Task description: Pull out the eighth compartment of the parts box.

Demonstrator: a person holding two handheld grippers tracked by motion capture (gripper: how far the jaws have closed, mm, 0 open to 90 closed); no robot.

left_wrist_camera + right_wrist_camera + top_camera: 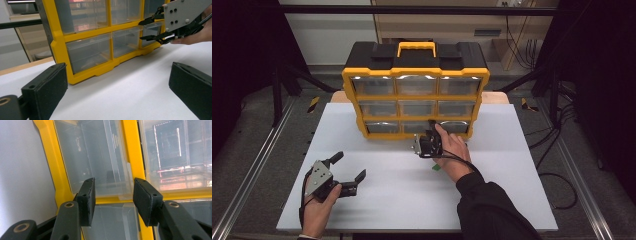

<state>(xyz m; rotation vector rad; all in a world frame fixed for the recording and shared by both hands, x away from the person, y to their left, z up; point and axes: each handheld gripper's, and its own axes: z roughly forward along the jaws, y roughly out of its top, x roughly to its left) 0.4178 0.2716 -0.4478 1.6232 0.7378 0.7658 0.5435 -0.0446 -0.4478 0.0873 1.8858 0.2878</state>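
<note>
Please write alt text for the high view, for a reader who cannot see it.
A person's right tongs reach the bottom row of clear drawers in a yellow and black drawer cabinet on a white table. The left tongs rest open on the table, apart from the cabinet.

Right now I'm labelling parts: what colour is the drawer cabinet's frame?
Yellow; the frame shows best in the left gripper view.

Drawer cabinet (414, 97) blocks ahead; table (402, 195) front free.

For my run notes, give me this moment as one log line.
right gripper: open, jaws at bottom-row drawer of yellow organizer | left gripper: open, holding nothing, over white table
</note>
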